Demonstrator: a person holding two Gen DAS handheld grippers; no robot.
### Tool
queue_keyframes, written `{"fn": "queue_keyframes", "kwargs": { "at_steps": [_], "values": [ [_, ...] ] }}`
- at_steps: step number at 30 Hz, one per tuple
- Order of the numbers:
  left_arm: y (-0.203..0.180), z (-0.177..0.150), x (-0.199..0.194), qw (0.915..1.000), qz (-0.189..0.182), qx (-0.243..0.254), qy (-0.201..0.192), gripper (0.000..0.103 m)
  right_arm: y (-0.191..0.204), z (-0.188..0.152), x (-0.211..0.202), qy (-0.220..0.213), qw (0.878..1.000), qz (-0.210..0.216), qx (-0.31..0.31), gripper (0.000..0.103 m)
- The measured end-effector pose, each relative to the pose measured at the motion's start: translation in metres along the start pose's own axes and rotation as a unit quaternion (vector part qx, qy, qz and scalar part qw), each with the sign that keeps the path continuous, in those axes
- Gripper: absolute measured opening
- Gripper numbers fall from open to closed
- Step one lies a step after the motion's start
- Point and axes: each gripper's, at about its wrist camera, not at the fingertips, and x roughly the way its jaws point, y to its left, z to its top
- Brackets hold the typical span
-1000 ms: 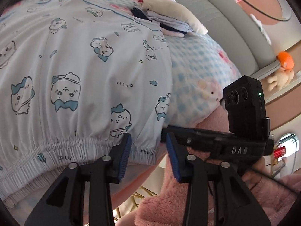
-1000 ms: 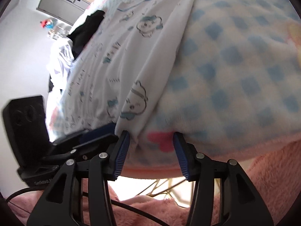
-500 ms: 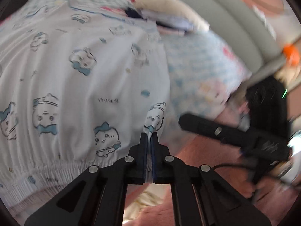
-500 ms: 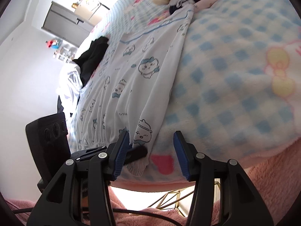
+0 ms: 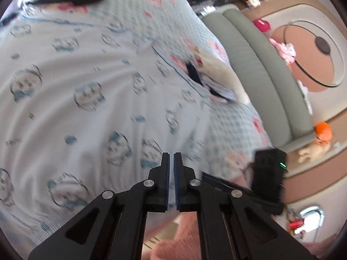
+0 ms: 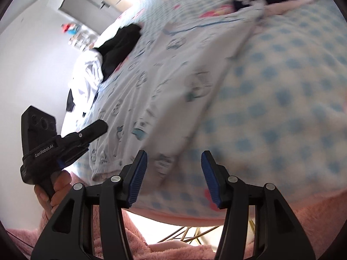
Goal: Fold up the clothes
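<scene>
White cotton printed with small blue cartoon faces, the pyjama garment (image 5: 91,99) lies spread flat on the blue-and-white checked blanket (image 6: 282,99) of the bed, its gathered elastic hem nearest both cameras.

The left wrist view alone shows the grey padded headboard (image 5: 260,69), an orange-capped toy (image 5: 321,138) beside it, and a small pile of folded clothes (image 5: 216,80) just past the garment's far edge. The right wrist view alone shows a black garment (image 6: 121,49) and white laundry (image 6: 89,75) heaped further up the bed, a grey cabinet (image 6: 91,4) at the wall, and the hand (image 6: 54,190) carrying the left gripper (image 6: 95,130) clear of the hem.

The left gripper (image 5: 171,158) has its jaws almost together and just starting to part, with nothing visibly caught between them. The right gripper (image 6: 173,158) is spread and widening, the hem's corner lying beyond its tips, unpinched.

Half a second ago the left gripper was clamped at the hem's corner; a second ago it was spread there. It has since lifted away, and the right gripper has drawn back a little.
</scene>
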Motion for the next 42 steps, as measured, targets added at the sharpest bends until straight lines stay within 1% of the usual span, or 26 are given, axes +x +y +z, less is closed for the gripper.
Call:
{"fn": "queue_keyframes", "kwargs": {
  "at_steps": [1,2,3,4,8,11,14,15,16,17,18,19,20,22,24,25,28,30,32,35,39,40,42],
  "values": [
    [-0.003,-0.002,0.004,0.9999,-0.005,0.009,0.008,0.018,0.003,0.0,0.007,0.007,1.0,-0.004,-0.005,0.054],
    [-0.009,-0.003,0.009,0.9995,0.006,0.024,0.017,0.027,0.002,-0.001,0.012,0.012,1.0,-0.007,-0.001,0.054],
    [-0.013,-0.004,0.014,0.9988,0.015,0.037,0.027,0.04,0.0,-0.002,0.015,0.011,1.0,-0.002,0.006,0.054],
    [-0.016,-0.004,0.02,0.9982,0.016,0.045,0.036,0.041,-0.002,-0.003,0.016,0.009,1.0,0.005,0.013,0.054],
    [-0.018,-0.005,0.055,0.9968,0.001,0.031,0.073,0.041,-0.011,-0.012,0.009,0.005,1.0,0.019,0.017,0.054],
    [-0.022,-0.008,0.08,0.9942,-0.012,0.025,0.104,0.04,-0.013,-0.017,0.012,0.002,0.999,0.029,0.033,0.054],
    [-0.033,-0.01,0.088,0.992,-0.02,0.045,0.116,0.039,-0.016,-0.02,0.014,0.004,0.999,0.031,0.039,0.054],
    [-0.036,-0.011,0.091,0.9912,-0.022,0.051,0.12,0.037,-0.016,-0.021,0.014,0.004,0.999,0.031,0.039,0.054],
    [-0.038,-0.01,0.092,0.991,-0.016,0.056,0.12,0.02,-0.014,-0.021,0.013,0.004,0.999,0.028,0.035,0.054],
    [-0.037,-0.009,0.092,0.9914,0.0,0.062,0.115,0.013,-0.013,-0.021,0.013,0.005,0.999,0.025,0.031,0.054],
    [-0.035,-0.006,0.089,0.992,0.002,0.058,0.112,0.005,-0.012,-0.021,0.013,0.006,0.999,0.022,0.027,0.054],
    [-0.034,-0.003,0.087,0.9926,0.002,0.054,0.108,0.004,-0.01,-0.02,0.013,0.006,0.999,0.022,0.025,0.054],
    [-0.032,0.0,0.084,0.9932,0.003,0.05,0.105,0.004,-0.007,-0.018,0.013,0.007,0.999,0.022,0.024,0.054],
    [-0.034,0.006,0.071,0.9953,0.002,0.055,0.08,0.004,-0.005,-0.016,0.01,0.004,0.999,0.022,0.023,0.054],
    [-0.032,0.015,0.051,0.9978,0.003,0.046,0.048,0.004,-0.005,-0.013,0.003,-0.003,1.0,0.02,0.024,0.055],
    [-0.03,0.02,0.042,0.9986,0.004,0.041,0.033,0.004,-0.005,-0.011,0.0,-0.007,1.0,0.014,0.023,0.058],
    [-0.014,0.029,0.01,0.9998,0.01,0.013,-0.013,0.004,0.005,0.002,0.005,0.004,1.0,0.006,-0.001,0.059],
    [0.0,0.027,-0.012,0.9988,0.019,-0.008,-0.043,0.004,0.02,0.01,0.009,0.01,0.999,0.004,-0.03,0.059],
    [0.018,0.023,-0.035,0.9968,0.027,-0.03,-0.069,0.004,0.039,0.015,0.017,0.014,0.998,0.012,-0.055,0.059],
    [0.041,0.014,-0.06,0.9925,0.041,-0.062,-0.097,0.004,0.064,0.019,0.034,0.029,0.996,0.025,-0.077,0.06],
    [0.064,0.001,-0.093,0.9874,0.056,-0.09,-0.117,0.004,0.084,0.015,0.058,0.056,0.993,0.033,-0.094,0.06],
    [0.063,-0.002,-0.101,0.9866,0.06,-0.087,-0.124,0.004,0.089,0.014,0.062,0.066,0.992,0.036,-0.099,0.06],
    [0.06,-0.01,-0.116,0.9848,0.068,-0.079,-0.139,0.004,0.099,0.016,0.066,0.07,0.99,0.042,-0.114,0.06]
  ]
}}
